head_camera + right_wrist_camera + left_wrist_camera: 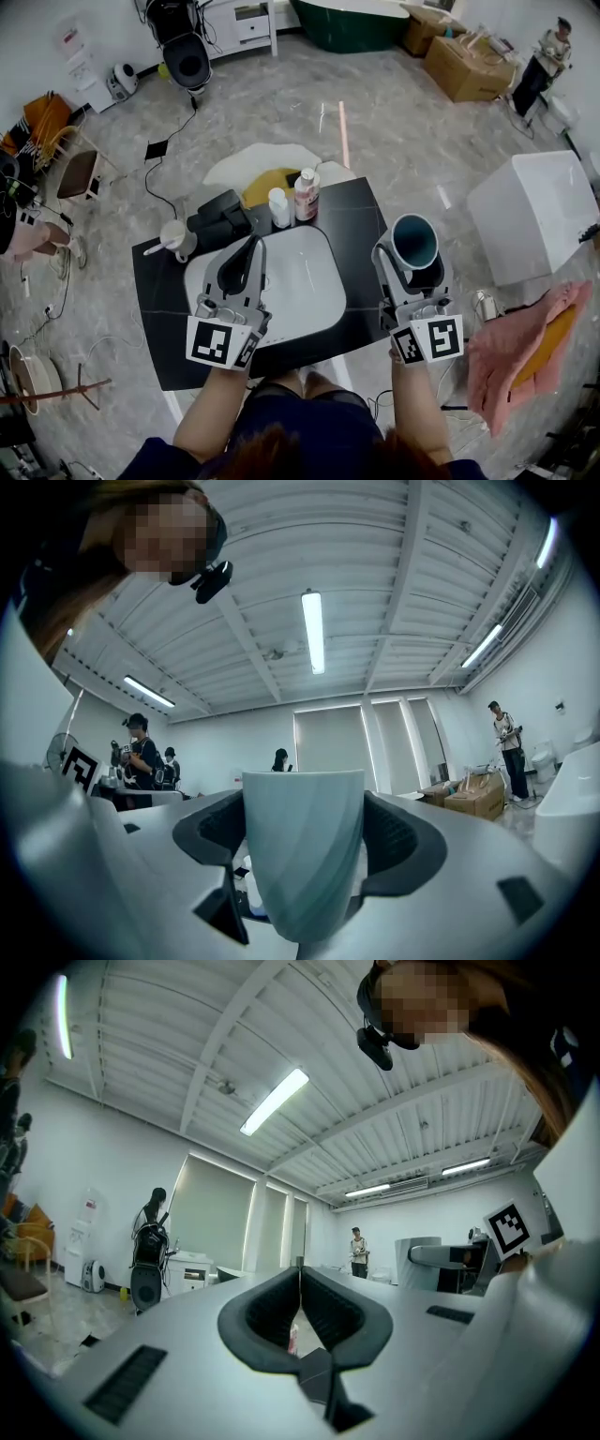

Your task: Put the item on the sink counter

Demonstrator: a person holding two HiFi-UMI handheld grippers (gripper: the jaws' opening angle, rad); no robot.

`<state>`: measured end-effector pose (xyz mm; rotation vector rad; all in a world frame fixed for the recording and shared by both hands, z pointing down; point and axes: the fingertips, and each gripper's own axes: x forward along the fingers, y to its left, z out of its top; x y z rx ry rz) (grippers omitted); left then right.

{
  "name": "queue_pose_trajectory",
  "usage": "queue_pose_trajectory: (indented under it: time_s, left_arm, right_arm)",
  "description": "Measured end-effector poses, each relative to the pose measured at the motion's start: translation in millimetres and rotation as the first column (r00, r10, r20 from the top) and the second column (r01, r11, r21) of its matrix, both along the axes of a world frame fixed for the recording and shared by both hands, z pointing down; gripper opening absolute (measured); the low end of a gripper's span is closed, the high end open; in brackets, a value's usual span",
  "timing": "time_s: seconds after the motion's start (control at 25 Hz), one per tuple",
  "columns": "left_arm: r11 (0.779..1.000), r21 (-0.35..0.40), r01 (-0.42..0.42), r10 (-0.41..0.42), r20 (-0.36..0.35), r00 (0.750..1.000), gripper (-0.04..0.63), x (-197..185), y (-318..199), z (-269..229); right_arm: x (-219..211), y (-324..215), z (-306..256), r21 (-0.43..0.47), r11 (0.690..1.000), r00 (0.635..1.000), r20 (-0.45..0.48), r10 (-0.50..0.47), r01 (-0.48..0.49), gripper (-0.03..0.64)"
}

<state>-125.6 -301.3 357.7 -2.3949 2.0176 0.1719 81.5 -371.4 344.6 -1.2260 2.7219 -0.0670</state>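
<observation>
Teal cup (414, 240) clamped in right gripper (412, 255) | left gripper (252, 244) closed (empty)

White bottle (279, 207) and pink-labelled bottle (307, 195) upright, side by side. Black pouch (221, 217) left of them; white mug (174, 237) beside it. Pink towel (517, 345) far right. Cardboard boxes (467, 66), dark green tub (352, 23) on far floor.

We are seeing a smooth teal cup (414, 241) with a faint sheen, a dark table (352, 220) shining like polished stone, and a glossy white sink basin (300, 272). We are noting matt grey plastic on the left gripper (251, 246) and right gripper (412, 262), ribbed black pads (398, 836), and rumpled pink cloth (525, 347).
</observation>
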Motion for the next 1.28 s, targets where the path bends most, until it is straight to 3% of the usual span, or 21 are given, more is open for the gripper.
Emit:
queue_pose_trajectory:
  time_s: [0.52,0.72,0.96,1.28]
  left_arm:
    - [0.994,-0.11,-0.028,0.022,-0.047,0.999,0.023,-30.0,-55.5,76.9]
    - [0.987,-0.153,-0.046,0.04,-0.047,0.998,0.023,-29.2,-63.3,100.1]
    - [0.981,-0.179,-0.067,0.06,-0.046,0.997,0.023,-27.0,-70.9,118.4]
    - [0.978,-0.196,-0.074,0.066,-0.05,0.997,0.023,-25.5,-71.4,127.2]
  right_arm:
    - [-69.7,-71.0,150.6,-0.046,0.999,0.988,-0.152,-0.032,0.025,0.388]
    - [-91.1,-94.7,188.5,-0.072,0.997,0.991,-0.128,-0.04,0.031,0.388]
    - [-88.4,-106.4,243.5,-0.153,0.988,0.981,-0.191,-0.036,0.006,0.39]
    - [-82.4,-91.1,262.0,-0.191,0.982,0.978,-0.208,-0.03,-0.01,0.391]
